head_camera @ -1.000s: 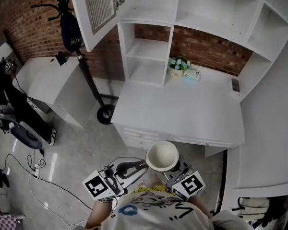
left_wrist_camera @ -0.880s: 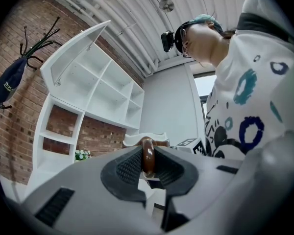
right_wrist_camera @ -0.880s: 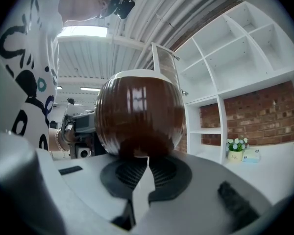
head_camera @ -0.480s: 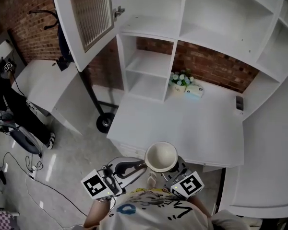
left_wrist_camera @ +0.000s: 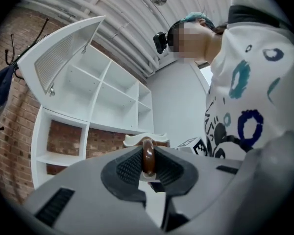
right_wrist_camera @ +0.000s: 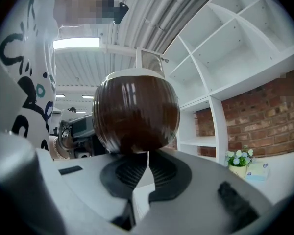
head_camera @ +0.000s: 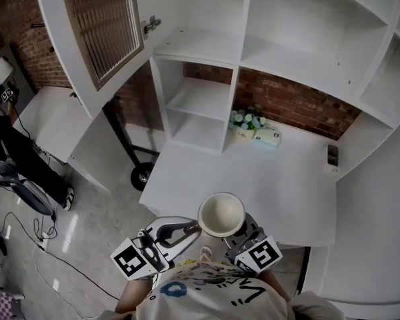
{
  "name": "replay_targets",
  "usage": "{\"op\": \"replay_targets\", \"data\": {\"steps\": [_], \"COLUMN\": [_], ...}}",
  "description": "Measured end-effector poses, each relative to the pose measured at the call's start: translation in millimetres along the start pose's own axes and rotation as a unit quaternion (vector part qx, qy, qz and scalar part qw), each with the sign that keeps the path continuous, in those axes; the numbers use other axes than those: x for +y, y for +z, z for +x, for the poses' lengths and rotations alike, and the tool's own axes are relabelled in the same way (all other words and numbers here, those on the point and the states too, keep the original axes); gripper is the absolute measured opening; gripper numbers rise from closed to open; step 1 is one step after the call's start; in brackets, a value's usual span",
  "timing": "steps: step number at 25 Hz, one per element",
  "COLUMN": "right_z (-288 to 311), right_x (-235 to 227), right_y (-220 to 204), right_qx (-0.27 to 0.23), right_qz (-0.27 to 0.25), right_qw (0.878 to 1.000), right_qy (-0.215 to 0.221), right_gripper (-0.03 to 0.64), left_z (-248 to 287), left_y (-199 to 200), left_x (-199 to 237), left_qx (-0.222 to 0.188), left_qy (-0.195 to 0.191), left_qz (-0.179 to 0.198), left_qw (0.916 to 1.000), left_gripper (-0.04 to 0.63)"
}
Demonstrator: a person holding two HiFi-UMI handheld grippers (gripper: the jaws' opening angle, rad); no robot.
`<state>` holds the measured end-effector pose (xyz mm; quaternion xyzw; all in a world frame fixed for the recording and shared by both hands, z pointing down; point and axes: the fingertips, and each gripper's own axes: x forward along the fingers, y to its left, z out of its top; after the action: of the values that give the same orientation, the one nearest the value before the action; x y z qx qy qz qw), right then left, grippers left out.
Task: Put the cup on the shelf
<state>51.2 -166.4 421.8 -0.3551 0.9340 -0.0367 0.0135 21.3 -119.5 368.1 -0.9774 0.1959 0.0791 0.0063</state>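
Note:
A round cup [head_camera: 221,214], brown outside and cream inside, hangs upright in front of my chest, above the near edge of the white desk [head_camera: 253,175]. My left gripper [head_camera: 194,229] is shut on the cup's brown ring handle [left_wrist_camera: 148,155], which stands pinched between the ribbed pads. My right gripper [head_camera: 243,232] is under the cup's right side, jaws shut. In the right gripper view the cup's brown belly [right_wrist_camera: 136,114] rests right at the tips of that gripper [right_wrist_camera: 147,156]. The white shelf unit [head_camera: 199,105] stands beyond the desk.
An open cabinet door [head_camera: 100,32] with a grille juts out at the upper left. A small flower pot [head_camera: 243,121], a pale box [head_camera: 267,137] and a small dark object [head_camera: 331,154] sit at the desk's back. A white side table [head_camera: 50,112] and floor cables lie at the left.
The desk and shelves have come closer in the head view and the cup now hangs over the desk's near edge. Both grippers hold as before.

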Motion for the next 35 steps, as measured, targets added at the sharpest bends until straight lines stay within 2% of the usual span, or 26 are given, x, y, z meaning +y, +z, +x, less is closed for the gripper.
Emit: {"op": "replay_targets", "data": {"steps": [2, 8, 14, 19, 23, 28, 35], "right_z": [2.4, 11.7, 16.0, 24.2, 36.1, 61.1, 95.7], "right_x": [-4.5, -10.9, -21.4, -33.2, -50.2, -73.7, -111.5], "right_y": [2.7, 9.2, 15.0, 14.5, 10.0, 14.4, 14.7], "right_qx": [-0.008, -0.02, -0.029, -0.024, -0.018, -0.018, -0.017], "right_qz": [0.004, 0.014, 0.025, 0.023, 0.028, 0.035, 0.04], "right_qw": [1.0, 0.999, 0.999, 0.999, 0.999, 0.999, 0.996], "right_qy": [0.008, 0.026, 0.026, 0.008, -0.013, -0.036, -0.076], "right_gripper": [0.029, 0.029, 0.029, 0.029, 0.029, 0.029, 0.029], "left_z": [2.4, 3.8, 4.3, 9.3, 15.5, 24.5, 35.5], "left_y": [-1.0, 0.5, 2.0, 6.2, -0.4, -2.2, -5.9], "left_x": [3.7, 17.1, 29.3, 43.6, 64.5, 101.4, 160.7], "left_qx": [-0.003, -0.026, -0.046, -0.063, -0.059, -0.053, -0.046], "left_qy": [0.009, 0.024, 0.036, 0.03, 0.017, 0.01, 0.023], "left_qz": [0.001, -0.028, -0.049, -0.065, -0.066, -0.064, -0.071], "left_qw": [1.0, 0.999, 0.9971, 0.9955, 0.9959, 0.9965, 0.9961], "left_gripper": [0.06, 0.06, 0.06, 0.058, 0.058, 0.058, 0.058]}}
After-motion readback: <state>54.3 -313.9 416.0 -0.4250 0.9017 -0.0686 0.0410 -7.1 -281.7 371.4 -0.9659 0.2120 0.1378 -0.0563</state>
